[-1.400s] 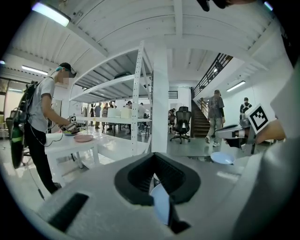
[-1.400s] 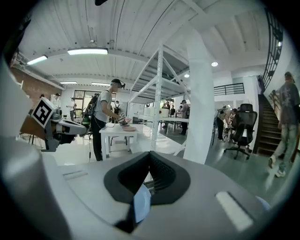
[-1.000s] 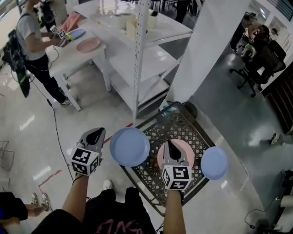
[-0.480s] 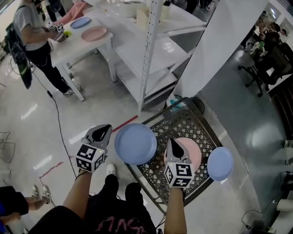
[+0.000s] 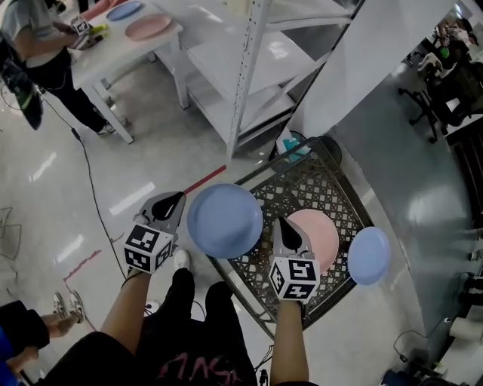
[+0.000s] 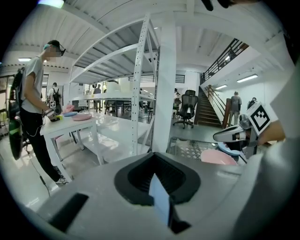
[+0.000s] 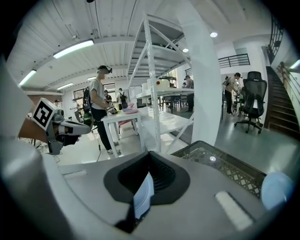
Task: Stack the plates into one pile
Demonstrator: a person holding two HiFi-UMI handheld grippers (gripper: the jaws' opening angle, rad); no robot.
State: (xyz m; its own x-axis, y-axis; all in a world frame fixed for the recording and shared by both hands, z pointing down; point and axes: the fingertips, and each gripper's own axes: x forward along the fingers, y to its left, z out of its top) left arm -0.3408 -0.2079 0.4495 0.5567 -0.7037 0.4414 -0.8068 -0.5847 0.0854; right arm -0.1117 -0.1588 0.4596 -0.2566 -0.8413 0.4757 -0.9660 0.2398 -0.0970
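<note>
Three plates lie on a low glass table with a lattice pattern (image 5: 313, 188). A large blue plate (image 5: 225, 220) sits at its left corner and a pink plate (image 5: 321, 234) in the middle. A small blue plate (image 5: 369, 255) sits at the right corner. My left gripper (image 5: 175, 200) hovers just left of the large blue plate, jaws shut, no plate in them. My right gripper (image 5: 285, 224) hangs over the pink plate's left rim, also shut and empty. The left gripper view shows the pink plate (image 6: 215, 157) beneath the right gripper. The small blue plate (image 7: 276, 187) appears in the right gripper view.
A white shelving rack (image 5: 249, 75) and a white pillar (image 5: 355, 60) stand beyond the table. A person (image 5: 34, 45) works at a white table (image 5: 113, 53) bearing another pink plate (image 5: 147, 26) and another blue plate (image 5: 123, 10). A cable (image 5: 90, 196) runs over the floor.
Both grippers have sunk toward the low table, still shut. The three plates lie where they were; the view has tilted further down.
</note>
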